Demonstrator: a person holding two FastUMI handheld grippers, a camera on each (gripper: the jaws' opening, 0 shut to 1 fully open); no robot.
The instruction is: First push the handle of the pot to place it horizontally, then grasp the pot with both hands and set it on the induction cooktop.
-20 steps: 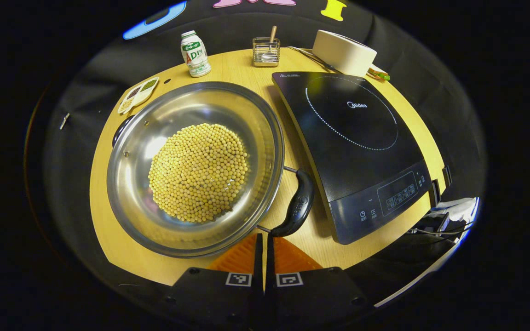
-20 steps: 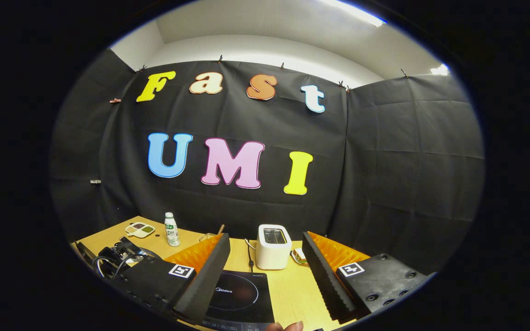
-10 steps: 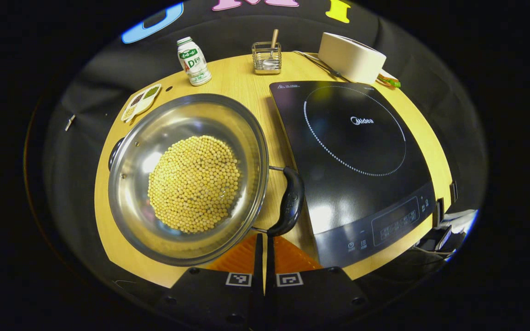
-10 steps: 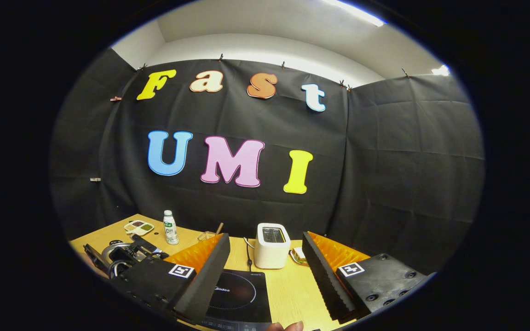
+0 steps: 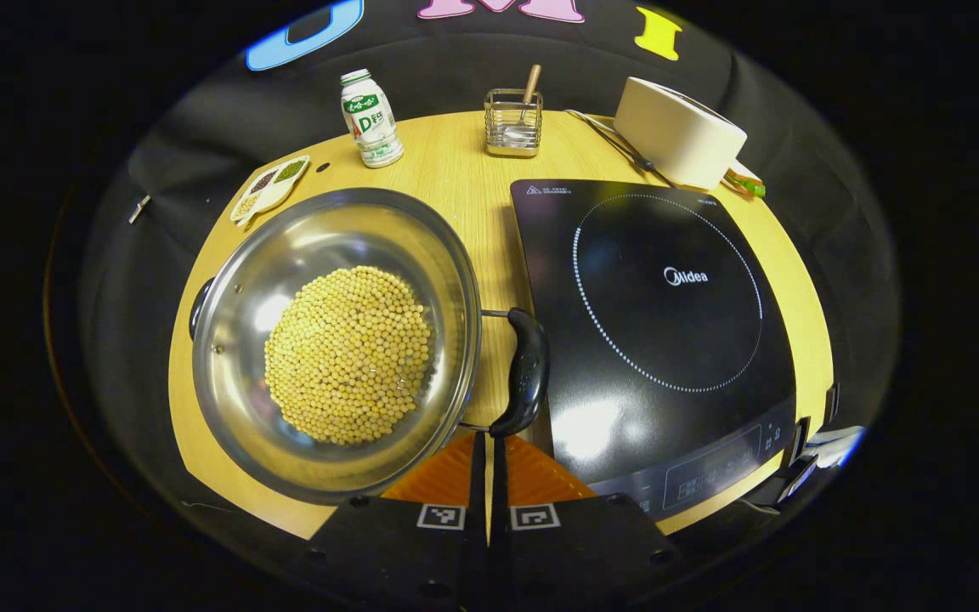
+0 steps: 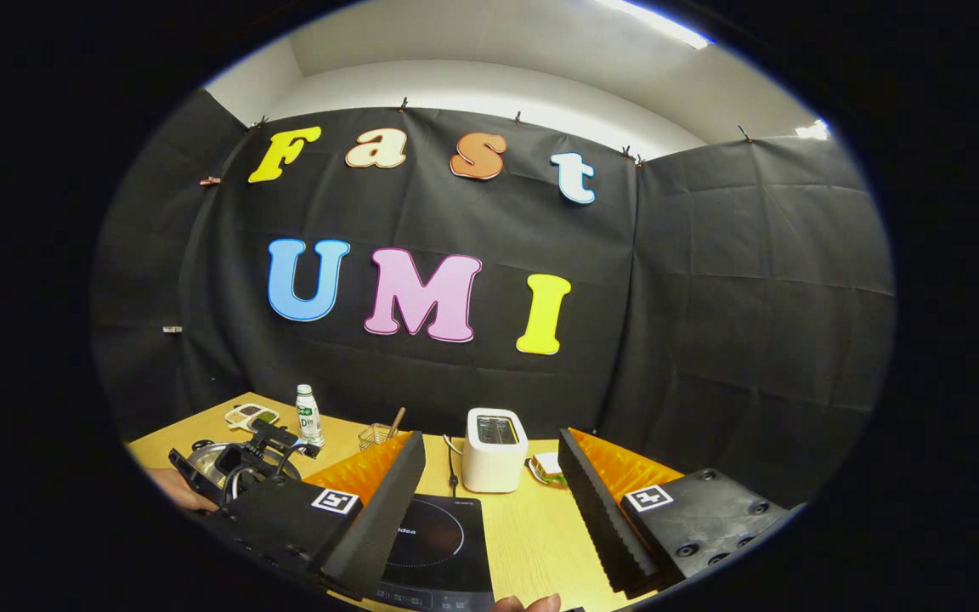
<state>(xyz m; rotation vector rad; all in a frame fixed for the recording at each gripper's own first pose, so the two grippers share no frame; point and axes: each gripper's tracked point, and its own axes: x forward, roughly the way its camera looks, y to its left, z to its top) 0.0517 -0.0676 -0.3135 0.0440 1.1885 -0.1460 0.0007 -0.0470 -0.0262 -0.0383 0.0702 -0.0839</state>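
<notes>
Pot (image 5: pixel 332 340) of beans on the tabletop (image 5: pixel 455 170), just left of the induction cooktop (image 5: pixel 659 331).
Left gripper (image 5: pixel 487 442), jaws clenched, tips at the pot handle (image 5: pixel 526 374); right gripper (image 6: pixel 489 493), jaws released, holds nothing.

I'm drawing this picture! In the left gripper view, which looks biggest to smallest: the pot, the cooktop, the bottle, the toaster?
1. Induction cooktop and pot: look about alike, so no ranking between them.
2. Toaster.
3. Bottle, smallest.
The toaster and bottle sit farther back, so they look smaller than they are.

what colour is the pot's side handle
Black, on the steel pot; the handle shows best in the left gripper view.
</notes>
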